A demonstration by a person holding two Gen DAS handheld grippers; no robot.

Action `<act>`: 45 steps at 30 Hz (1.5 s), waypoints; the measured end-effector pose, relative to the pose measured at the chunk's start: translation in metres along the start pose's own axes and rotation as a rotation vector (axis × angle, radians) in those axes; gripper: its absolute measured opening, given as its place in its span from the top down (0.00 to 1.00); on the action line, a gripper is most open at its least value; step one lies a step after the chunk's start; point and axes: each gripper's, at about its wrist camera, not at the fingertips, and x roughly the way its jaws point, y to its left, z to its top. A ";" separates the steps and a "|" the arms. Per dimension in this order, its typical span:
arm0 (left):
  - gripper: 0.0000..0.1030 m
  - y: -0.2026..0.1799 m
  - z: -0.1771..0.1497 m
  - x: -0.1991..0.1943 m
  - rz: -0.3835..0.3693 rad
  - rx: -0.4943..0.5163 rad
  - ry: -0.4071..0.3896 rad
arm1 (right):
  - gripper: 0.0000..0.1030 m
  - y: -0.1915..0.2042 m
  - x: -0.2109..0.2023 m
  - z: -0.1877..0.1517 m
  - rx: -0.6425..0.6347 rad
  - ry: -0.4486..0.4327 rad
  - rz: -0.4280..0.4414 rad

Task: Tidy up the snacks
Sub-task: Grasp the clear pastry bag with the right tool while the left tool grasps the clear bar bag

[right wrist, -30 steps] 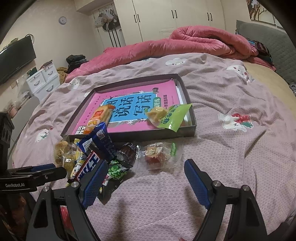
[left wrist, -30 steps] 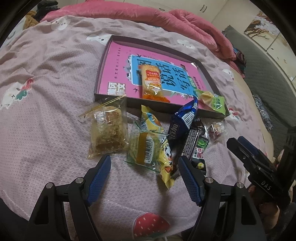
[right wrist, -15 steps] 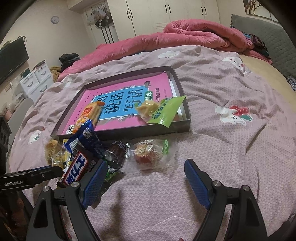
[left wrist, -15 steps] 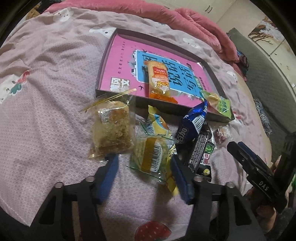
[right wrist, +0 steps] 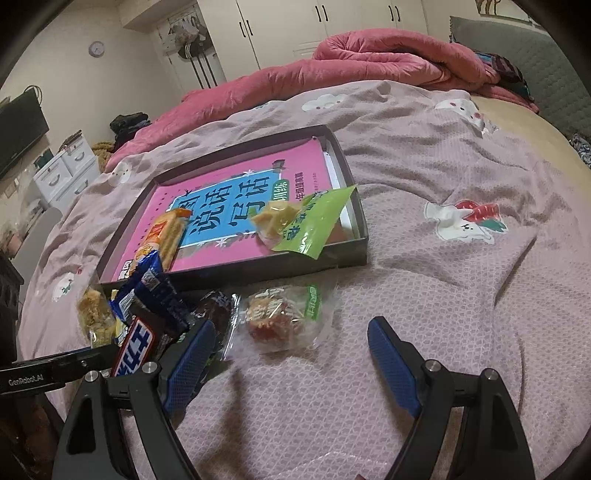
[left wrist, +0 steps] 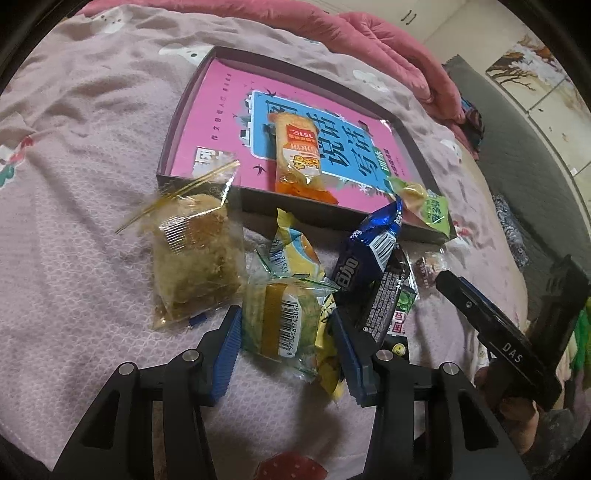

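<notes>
A dark shallow box [left wrist: 173, 147] [right wrist: 354, 206] with a pink book inside lies on the bed. It holds an orange snack pack [left wrist: 299, 158] [right wrist: 164, 232] and a green-and-yellow pack [left wrist: 424, 206] [right wrist: 303, 221]. Loose snacks lie in front of it: a clear bag of brown floss cake [left wrist: 195, 258], a clear pack with a yellow-green cake [left wrist: 284, 321], a blue bar [left wrist: 369, 251] [right wrist: 151, 288], a dark bar [left wrist: 388, 302]. My left gripper [left wrist: 286, 339] is closing around the yellow-green cake pack. My right gripper [right wrist: 291, 350] is open around a clear pack of red sweets [right wrist: 280, 317].
A pink patterned bedspread [right wrist: 461, 295] covers the bed, with a rumpled pink duvet [right wrist: 369, 62] at the back. White wardrobes [right wrist: 332, 22] and a small drawer unit [right wrist: 66, 170] stand beyond. The right gripper's body [left wrist: 491, 332] shows at the right of the left wrist view.
My left gripper moved forward over the yellow-green cake pack and its jaws narrowed around it. My right gripper advanced toward the red sweets pack, still open.
</notes>
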 end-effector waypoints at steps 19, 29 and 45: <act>0.52 0.005 0.003 0.005 -0.028 -0.032 0.000 | 0.57 0.014 0.028 -0.003 -0.121 0.023 0.010; 0.62 0.011 0.001 0.002 -0.050 -0.043 0.001 | 0.58 0.008 0.017 -0.002 -0.087 -0.003 0.035; 0.63 0.003 -0.007 -0.020 0.001 0.005 -0.028 | 0.58 0.013 0.002 -0.002 -0.113 -0.040 0.064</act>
